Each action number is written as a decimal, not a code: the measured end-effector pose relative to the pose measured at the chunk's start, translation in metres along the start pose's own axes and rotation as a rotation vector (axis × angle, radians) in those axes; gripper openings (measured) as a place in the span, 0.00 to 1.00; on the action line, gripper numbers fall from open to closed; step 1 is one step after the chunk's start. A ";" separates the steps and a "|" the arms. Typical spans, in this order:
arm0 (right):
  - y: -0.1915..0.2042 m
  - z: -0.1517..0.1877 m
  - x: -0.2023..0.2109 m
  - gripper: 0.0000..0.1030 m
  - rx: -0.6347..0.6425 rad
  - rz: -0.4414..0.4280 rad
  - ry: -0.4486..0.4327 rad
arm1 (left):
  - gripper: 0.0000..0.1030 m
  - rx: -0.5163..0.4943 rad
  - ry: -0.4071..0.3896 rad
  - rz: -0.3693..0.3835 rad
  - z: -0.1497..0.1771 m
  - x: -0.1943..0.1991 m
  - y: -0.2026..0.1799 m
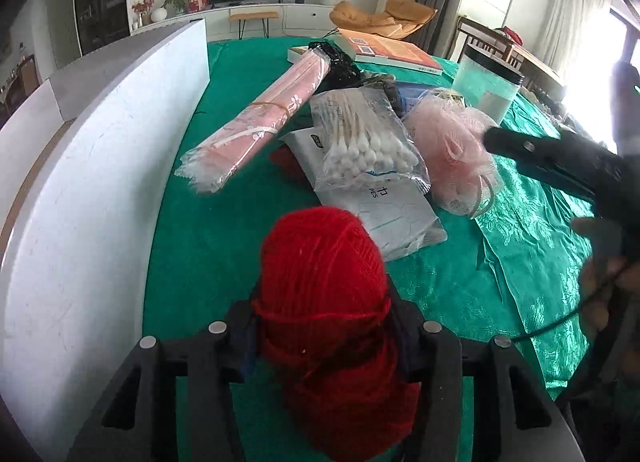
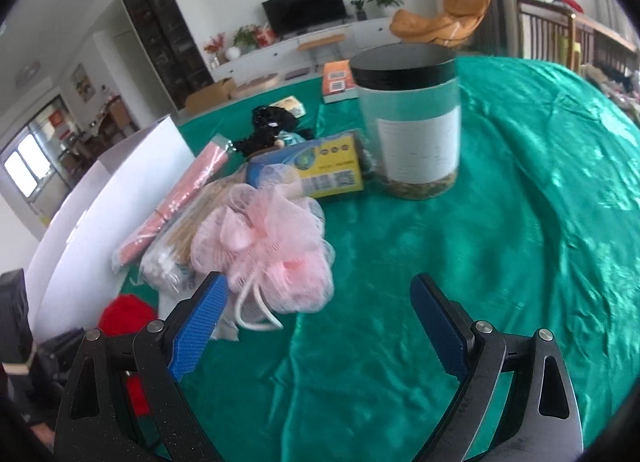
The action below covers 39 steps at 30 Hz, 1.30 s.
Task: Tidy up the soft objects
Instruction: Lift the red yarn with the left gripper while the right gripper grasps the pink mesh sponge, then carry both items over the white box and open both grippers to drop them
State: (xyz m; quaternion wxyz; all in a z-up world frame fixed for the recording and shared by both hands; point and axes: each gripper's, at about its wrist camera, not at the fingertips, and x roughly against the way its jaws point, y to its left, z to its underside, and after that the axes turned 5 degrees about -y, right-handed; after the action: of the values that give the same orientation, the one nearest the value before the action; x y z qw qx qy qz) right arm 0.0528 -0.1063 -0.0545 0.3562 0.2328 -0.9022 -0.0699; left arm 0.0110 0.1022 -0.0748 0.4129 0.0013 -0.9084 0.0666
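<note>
Now I am pinching the red yarn ball (image 1: 324, 286) in my left tongs (image 1: 322, 336), while my right tongs (image 2: 320, 326) are hovering spread beside the pink mesh pouf (image 2: 268, 250).

The flat white plastic wipes packet (image 1: 384, 217) near the green-clothed table's middle is showing the letters "PES" beside one large character; other labels are staying too blurred.

Both wrist cams fwd, sharing pink loofah (image 1: 454, 157).

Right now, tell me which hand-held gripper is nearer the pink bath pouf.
Right. The right hand-held gripper is open just short of the pink bath pouf; the left hand-held gripper sits farther back, gripping the red yarn ball.
</note>
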 end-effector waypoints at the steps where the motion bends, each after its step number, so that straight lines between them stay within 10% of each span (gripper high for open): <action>1: 0.004 -0.006 -0.010 0.91 -0.009 -0.021 0.011 | 0.47 -0.010 -0.003 0.002 -0.001 0.002 0.000; 4: 0.018 -0.014 -0.040 0.87 -0.017 -0.083 0.072 | 0.46 -0.023 -0.018 0.013 -0.002 0.009 -0.002; 6: 0.030 -0.009 -0.055 0.33 0.028 -0.080 0.164 | 0.46 -0.018 -0.033 0.027 -0.003 0.016 -0.001; 8: 0.034 -0.005 -0.044 0.22 0.046 -0.050 0.167 | 0.46 -0.003 -0.057 0.047 -0.006 0.026 0.002; 18: 0.059 -0.025 0.082 0.21 0.006 -0.097 -0.010 | 0.46 0.108 -0.225 0.098 -0.039 0.108 0.045; 27: 0.216 -0.046 0.087 0.21 0.097 -0.498 0.002 | 0.49 0.192 -0.273 -0.236 -0.022 0.178 0.156; 30: 0.263 -0.037 0.068 0.36 0.144 -0.584 0.058 | 0.83 0.204 -0.254 -0.363 -0.009 0.182 0.179; 31: 0.272 -0.032 0.059 0.62 0.161 -0.598 0.077 | 0.99 0.210 -0.264 -0.400 -0.005 0.184 0.184; 32: 0.280 -0.027 0.050 0.77 0.175 -0.607 0.107 | 1.00 0.216 -0.281 -0.431 -0.002 0.186 0.186; 35: 0.270 -0.019 0.035 0.75 0.193 -0.578 0.119 | 1.00 0.225 -0.303 -0.419 0.001 0.185 0.181; 39: 0.221 -0.016 0.050 0.75 0.274 -0.324 -0.004 | 1.00 0.171 -0.326 -0.303 0.001 0.180 0.148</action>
State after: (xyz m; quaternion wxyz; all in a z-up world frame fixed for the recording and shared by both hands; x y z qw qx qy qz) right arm -0.0499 0.0655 0.0516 0.3037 0.4209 -0.8548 -0.0035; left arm -0.1163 0.2582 0.0418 0.2644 0.1833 -0.9435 0.0794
